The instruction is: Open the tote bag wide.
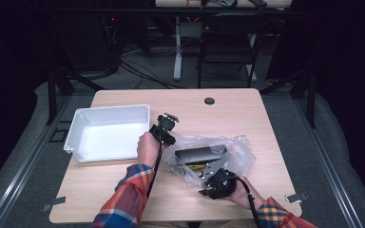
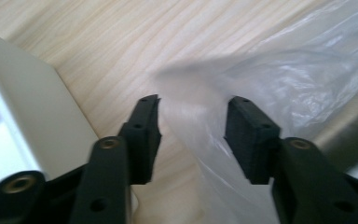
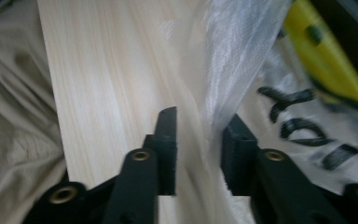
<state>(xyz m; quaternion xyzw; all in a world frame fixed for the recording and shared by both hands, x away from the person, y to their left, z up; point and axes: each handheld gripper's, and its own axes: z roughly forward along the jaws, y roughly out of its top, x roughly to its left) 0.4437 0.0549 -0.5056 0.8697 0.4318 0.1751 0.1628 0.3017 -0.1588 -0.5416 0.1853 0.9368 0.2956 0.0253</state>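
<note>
Both tools, left tool point(image 2: 193, 135) and right tool point(image 3: 198, 149), gape around the clear plastic bag point(image 1: 237, 147); a white bin point(image 1: 109, 133) flanks it.

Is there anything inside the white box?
No, the white box on the table shows a bare white bottom in the high view, and the plastic bag lies beside it.

A pale wooden bench point(image 1: 123, 190) stands on grey carpet point(image 1: 342, 156) in a dark room, with a black chair point(image 1: 228, 42), a white desk leg point(image 1: 177, 47) and loose cables point(image 1: 138, 71) behind it.
</note>
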